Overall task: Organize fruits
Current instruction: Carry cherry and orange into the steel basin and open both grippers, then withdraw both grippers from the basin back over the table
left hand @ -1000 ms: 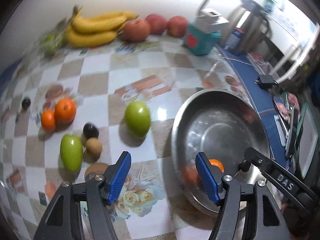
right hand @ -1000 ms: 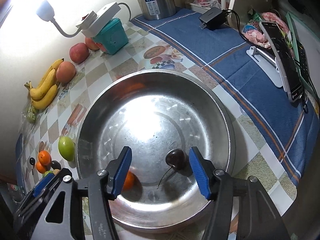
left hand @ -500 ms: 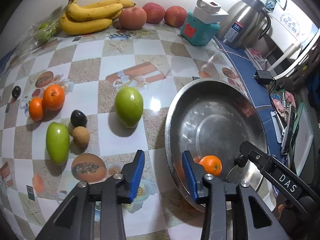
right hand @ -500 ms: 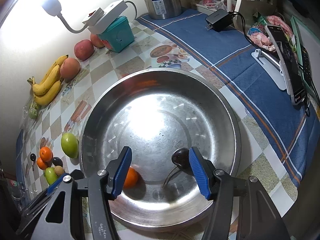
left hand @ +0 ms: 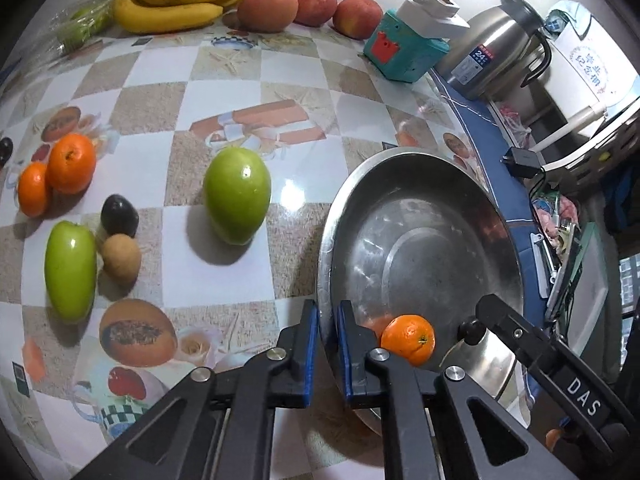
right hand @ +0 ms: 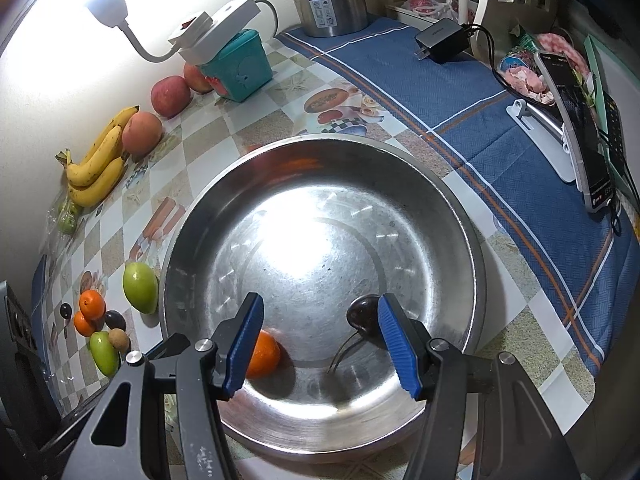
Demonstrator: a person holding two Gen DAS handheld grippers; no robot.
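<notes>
A steel bowl (left hand: 496, 216) (right hand: 456, 208) holds a small orange (left hand: 408, 339) (right hand: 262, 354) and a dark cherry (right hand: 363, 314) with a stem. My left gripper (left hand: 327, 322) is nearly shut astride the bowl's near rim; I cannot tell if it touches. My right gripper (right hand: 320, 332) is open above the bowl, the cherry by its right finger. On the table lie a green mango (left hand: 237, 195), a second green mango (left hand: 70, 264), two oranges (left hand: 72, 162), a dark plum (left hand: 119, 213) and a brown kiwi (left hand: 121, 258).
Bananas (left hand: 180, 4) and three peaches (left hand: 268, 8) lie along the back wall. A teal box (left hand: 404, 54) with a lamp and a steel kettle (left hand: 492, 56) stand behind the bowl. A blue cloth (right hand: 500, 120) at right carries a charger and a phone.
My left gripper closed from wide open to a narrow gap and came to the bowl's rim. My right gripper stayed open, shifting slightly over the bowl.
</notes>
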